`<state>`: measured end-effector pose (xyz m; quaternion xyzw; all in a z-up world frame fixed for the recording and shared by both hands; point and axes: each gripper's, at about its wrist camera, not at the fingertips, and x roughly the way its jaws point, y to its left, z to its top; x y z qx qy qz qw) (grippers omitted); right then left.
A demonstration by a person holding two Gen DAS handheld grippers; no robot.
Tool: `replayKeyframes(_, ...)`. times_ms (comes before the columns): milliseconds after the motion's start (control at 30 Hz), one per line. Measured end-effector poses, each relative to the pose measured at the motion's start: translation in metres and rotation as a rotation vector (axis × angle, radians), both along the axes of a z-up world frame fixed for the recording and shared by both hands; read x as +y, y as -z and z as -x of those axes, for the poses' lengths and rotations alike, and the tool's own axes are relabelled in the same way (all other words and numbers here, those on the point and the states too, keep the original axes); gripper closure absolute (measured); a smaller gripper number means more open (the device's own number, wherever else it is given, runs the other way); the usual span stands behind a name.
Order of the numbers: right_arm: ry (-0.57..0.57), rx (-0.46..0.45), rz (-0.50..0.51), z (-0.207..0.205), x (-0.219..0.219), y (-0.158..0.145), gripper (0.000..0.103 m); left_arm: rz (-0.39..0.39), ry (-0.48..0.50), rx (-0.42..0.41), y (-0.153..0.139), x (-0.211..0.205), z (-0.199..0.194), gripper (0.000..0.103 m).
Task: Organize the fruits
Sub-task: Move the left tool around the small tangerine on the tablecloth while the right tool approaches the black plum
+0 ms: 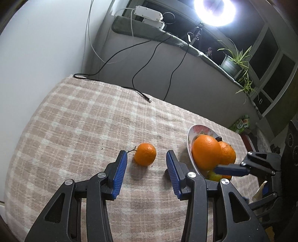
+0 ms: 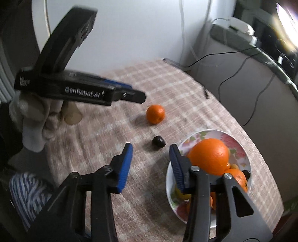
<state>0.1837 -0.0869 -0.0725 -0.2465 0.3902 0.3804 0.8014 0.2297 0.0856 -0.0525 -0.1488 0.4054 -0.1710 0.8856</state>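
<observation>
Left wrist view: left claw (image 1: 147,158) released, jaws straddling small round orange mandarin (image 1: 145,154) on checked-cloth bench (image 1: 74,119) — drop lower, centre, clench gently. Right claw (image 2: 150,154) empty, parted, near floral ceramic bowl (image 2: 240,147) of fruit.

Checked beige cloth (image 1: 78,119) covered the table. Black cable (image 1: 138,91) trailed across its far edge, plug end lying on the cloth. White boxes (image 1: 149,14) sat on a grey-padded ledge (image 1: 195,49). Potted spider plant (image 1: 232,61) stood further along. Ring lamp (image 1: 214,9) glared overhead.
</observation>
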Motion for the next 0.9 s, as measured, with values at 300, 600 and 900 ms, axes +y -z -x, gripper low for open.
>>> replayKeyframes(300,-0.094,0.013,0.158,-0.016,0.028,0.021,0.068,-0.012,0.028,0.025,0.01,-0.007,-0.015,0.061)
replayKeyframes(600,-0.15,-0.013,0.289,-0.032,0.047,0.036,0.069,-0.011,0.047,0.047,0.02,-0.01,-0.028,0.061)
replayKeyframes(900,-0.229,-0.054,0.422,-0.03,0.065,0.051,0.071,-0.01,0.064,0.063,0.025,-0.013,-0.037,0.061)
